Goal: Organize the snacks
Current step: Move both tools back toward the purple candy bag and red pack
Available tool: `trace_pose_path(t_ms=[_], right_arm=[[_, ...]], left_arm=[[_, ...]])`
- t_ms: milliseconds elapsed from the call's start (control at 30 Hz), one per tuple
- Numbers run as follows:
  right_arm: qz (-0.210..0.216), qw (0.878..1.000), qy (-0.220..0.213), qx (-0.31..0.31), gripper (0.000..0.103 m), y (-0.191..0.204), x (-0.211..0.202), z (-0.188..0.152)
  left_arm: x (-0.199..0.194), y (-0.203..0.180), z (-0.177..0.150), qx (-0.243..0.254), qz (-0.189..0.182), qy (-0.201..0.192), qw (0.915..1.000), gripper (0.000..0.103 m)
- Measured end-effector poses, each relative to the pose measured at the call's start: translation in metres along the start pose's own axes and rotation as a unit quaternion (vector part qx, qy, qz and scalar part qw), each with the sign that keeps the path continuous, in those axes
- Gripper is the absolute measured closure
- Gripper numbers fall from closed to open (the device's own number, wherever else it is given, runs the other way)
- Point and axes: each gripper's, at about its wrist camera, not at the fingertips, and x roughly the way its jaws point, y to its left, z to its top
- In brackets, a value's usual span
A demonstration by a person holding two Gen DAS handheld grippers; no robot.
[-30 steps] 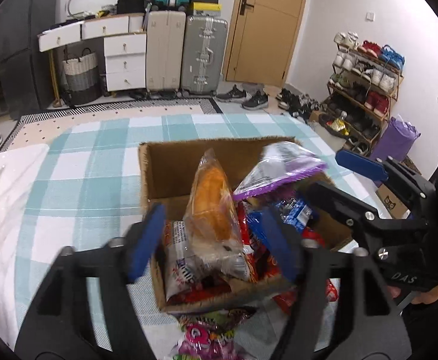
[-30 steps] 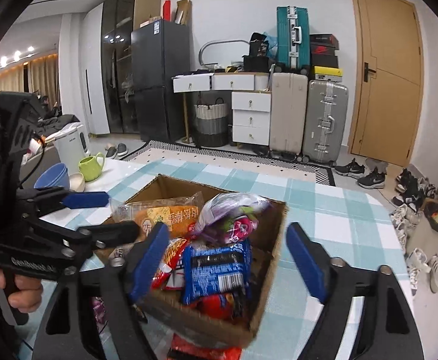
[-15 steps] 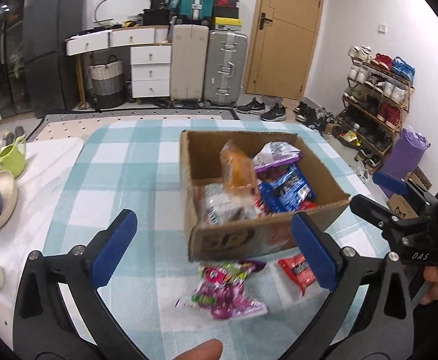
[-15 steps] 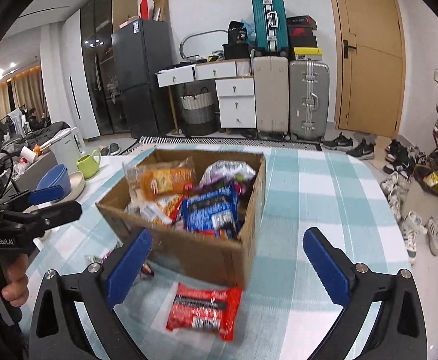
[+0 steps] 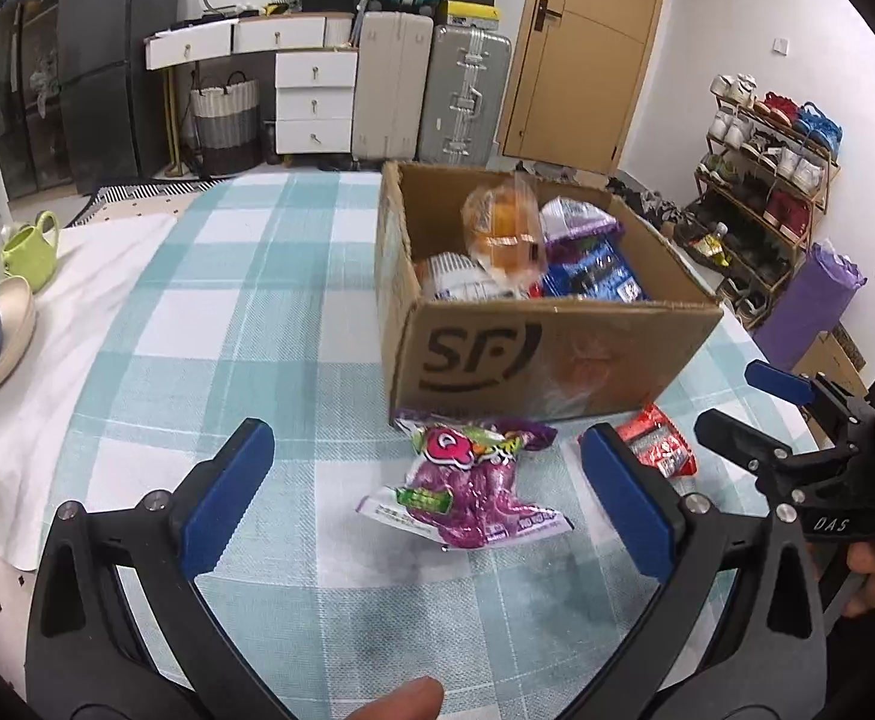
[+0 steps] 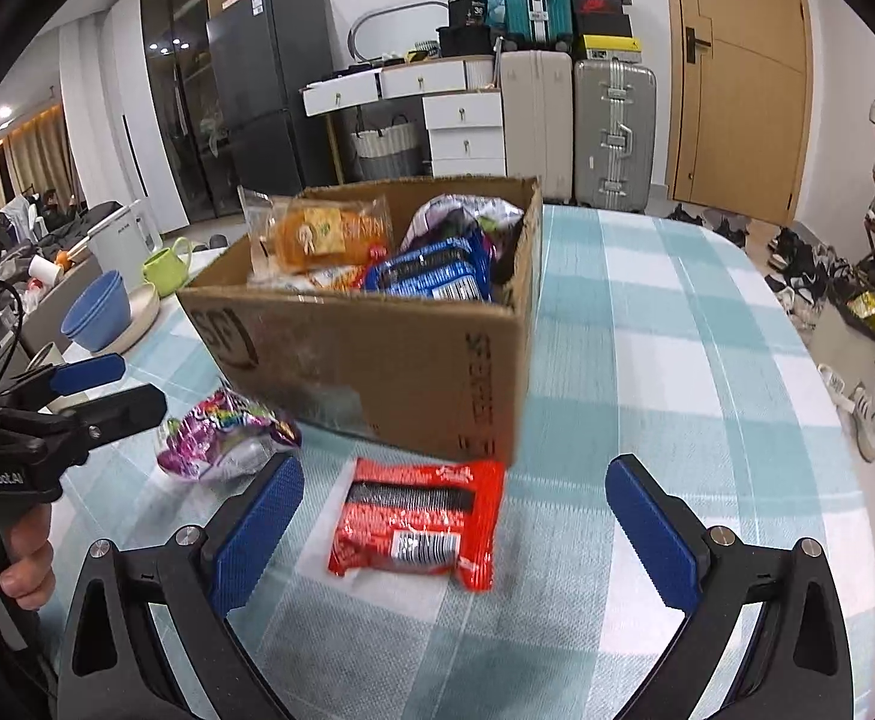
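One cardboard box (image 5: 557, 360); two snack packets on the cloth, purple (image 5: 467, 492) and red (image 6: 419, 525)

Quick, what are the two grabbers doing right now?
Left gripper: open, empty, above the purple candy bag.
Right gripper: open, empty, above the red snack packet.

A lived-in home is shown: suitcases (image 5: 431, 90) stacked by the door (image 5: 581, 42), a shoe rack (image 5: 767, 192), a fridge (image 6: 257, 90)
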Motion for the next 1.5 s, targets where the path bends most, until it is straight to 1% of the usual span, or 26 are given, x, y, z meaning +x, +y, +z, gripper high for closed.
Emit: trace_pose_path(t_ms=[200,400,633,733,933,1100,1300,1367,1400,1500], right_arm=[[0.001,1.0,0.022,0.005,0.001,0.0,0.012,-0.011],[0.006,0.999,0.043,0.003,0.001,0.002,0.028,-0.017],[0.01,0.997,0.075,-0.01,0.001,0.008,0.05,-0.022],[0.001,0.996,0.081,-0.024,0.001,0.013,0.056,-0.022],[-0.005,0.996,0.088,-0.031,0.001,0.016,0.061,-0.023],[-0.008,0.995,0.094,-0.03,0.001,0.015,0.064,-0.027],[-0.007,0.995,0.1,-0.03,0.001,0.012,0.069,-0.032],[-0.007,0.995,0.1,-0.03,0.001,0.013,0.07,-0.032],[-0.006,0.995,0.099,-0.029,0.001,0.014,0.071,-0.032],[-0.006,0.995,0.099,-0.029,0.001,0.014,0.07,-0.032]], left_arm=[[0.026,-0.009,-0.005,0.003,-0.003,0.032,0.9995,0.001],[0.052,-0.013,-0.015,0.003,0.002,0.051,0.9987,0.001],[0.07,-0.016,-0.024,0.006,-0.005,0.073,0.9973,0.001],[0.075,-0.014,-0.026,0.004,-0.006,0.079,0.9969,0.001],[0.085,-0.017,-0.031,0.004,-0.004,0.088,0.9961,0.001],[0.088,-0.018,-0.033,0.017,0.001,0.096,0.9952,0.001],[0.086,-0.023,-0.034,0.057,-0.007,0.108,0.9924,0.001],[0.086,-0.024,-0.034,0.068,-0.012,0.111,0.9914,0.002],[0.085,-0.023,-0.033,0.067,-0.014,0.11,0.9916,0.003],[0.08,-0.017,-0.028,0.041,-0.031,0.097,0.9939,0.003]])
